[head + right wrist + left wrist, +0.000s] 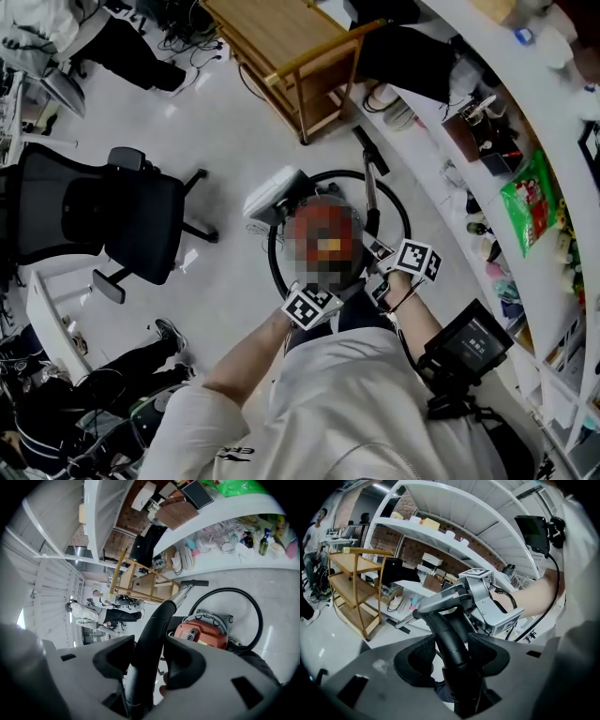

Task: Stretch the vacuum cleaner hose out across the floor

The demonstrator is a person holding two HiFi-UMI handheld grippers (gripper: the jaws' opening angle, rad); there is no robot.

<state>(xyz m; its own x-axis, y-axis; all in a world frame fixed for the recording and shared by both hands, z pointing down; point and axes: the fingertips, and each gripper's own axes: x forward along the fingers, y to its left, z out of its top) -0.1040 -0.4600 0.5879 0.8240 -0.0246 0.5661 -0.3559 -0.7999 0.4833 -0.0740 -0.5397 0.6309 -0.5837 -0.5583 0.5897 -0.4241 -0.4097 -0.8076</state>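
Black textured rubber pads of my left gripper (452, 654) are clenched on the handle (440, 620), a smooth, matte plastic bend at the hose's end. My right gripper (149, 660) grasps the same curved piece a little further along, its jaws standing wide round the thick tube. Beyond them the handle runs into a bright metal wand (185, 592).

Below sits the vacuum cleaner (201, 632), a rounded orange canister. The hose (229, 589), thin, black and springy-looking, lies coiled in one big loop round it on the glossy pale floor (276, 588).

As I judge it, the step in hand is to carry this end away from the canister. Done well, that means both grips firm and a low, steady pull, so the loop opens without kinking or dragging the canister along. I'd also steer clear of the wooden trolley (140, 581) further off.
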